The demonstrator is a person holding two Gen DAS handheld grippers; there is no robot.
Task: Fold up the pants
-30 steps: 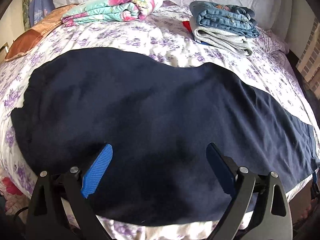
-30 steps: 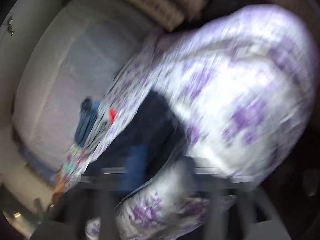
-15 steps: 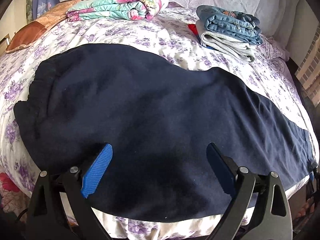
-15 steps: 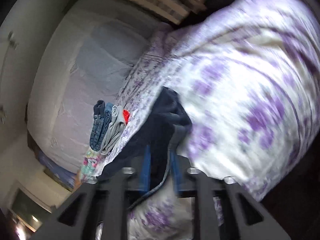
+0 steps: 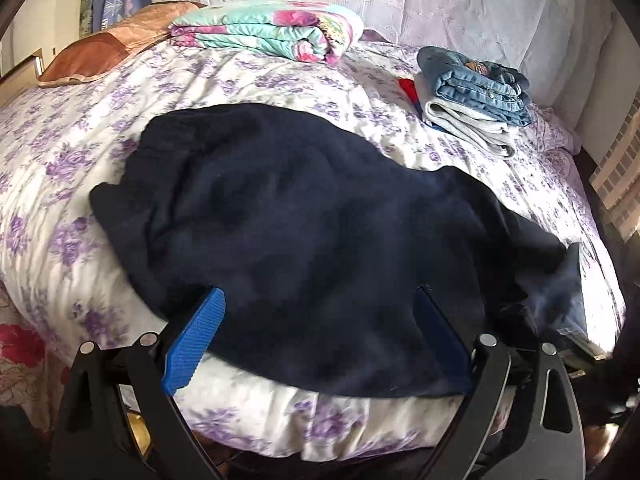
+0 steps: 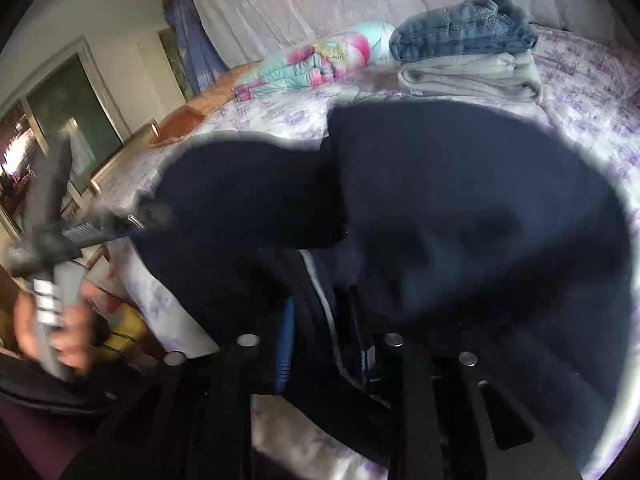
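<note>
Dark navy pants (image 5: 320, 220) lie spread across a bed (image 5: 60, 184) covered in a white sheet with purple flowers, their near edge hanging slightly over the bed's front side. In the left wrist view, the left hand-held gripper (image 5: 316, 320) is poised at that near edge with its jaws spread wide and nothing between them; its blue-padded fingers (image 5: 196, 336) straddle the fabric's front margin, whether touching it cannot be told.

In the right wrist view, the right hand-held gripper (image 6: 324, 340) is clenched on a bunched fold of the pants (image 6: 460, 216), the fabric with a pale stripe pinched between its nearly closed blue pads. The gathered cloth rises directly ahead of this gripper and is doubled over the part still lying flat. At the left of this view, blurred, the left hand-held gripper (image 6: 80, 236) appears with the person's hand (image 6: 52, 328) on its grip.

Toward the far side of the bed lie a folded floral quilt (image 5: 272, 30), a stack of folded jeans and grey garments (image 5: 472, 92), and an orange-brown pillow (image 5: 104, 44).
</note>
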